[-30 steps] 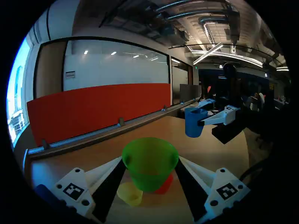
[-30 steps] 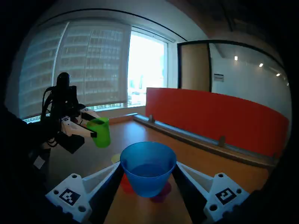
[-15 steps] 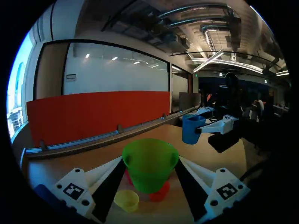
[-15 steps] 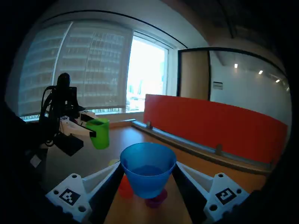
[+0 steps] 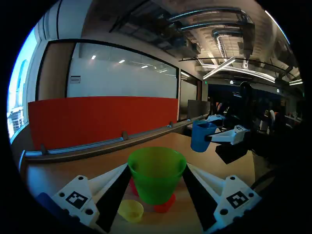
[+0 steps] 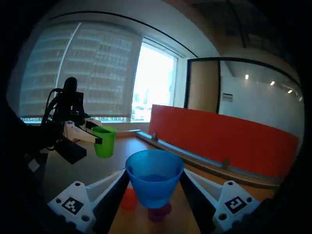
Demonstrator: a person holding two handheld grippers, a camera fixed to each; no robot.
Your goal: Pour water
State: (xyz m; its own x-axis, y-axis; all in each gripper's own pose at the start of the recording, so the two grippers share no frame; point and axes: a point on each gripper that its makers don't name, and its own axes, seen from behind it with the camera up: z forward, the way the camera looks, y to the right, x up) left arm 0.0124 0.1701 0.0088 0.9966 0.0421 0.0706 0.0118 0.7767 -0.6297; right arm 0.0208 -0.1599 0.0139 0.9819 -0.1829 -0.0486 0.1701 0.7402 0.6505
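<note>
Here, a green cup [image 5: 156, 173] is held upright above the table [image 5: 74, 171], clamped between the jaws of the left gripper [image 5: 156, 168], while a blue cup [image 6: 155, 187] — water [image 6: 154, 178] seen inside — is clamped likewise in the right gripper [image 6: 155, 171]'s jaws, well apart, with a yellow cup [image 5: 130, 210] and a red cup [image 5: 164, 197] standing below.

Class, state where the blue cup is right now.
In the right gripper view, the blue cup is clamped in the right gripper, raised above the small purple cup.
</note>
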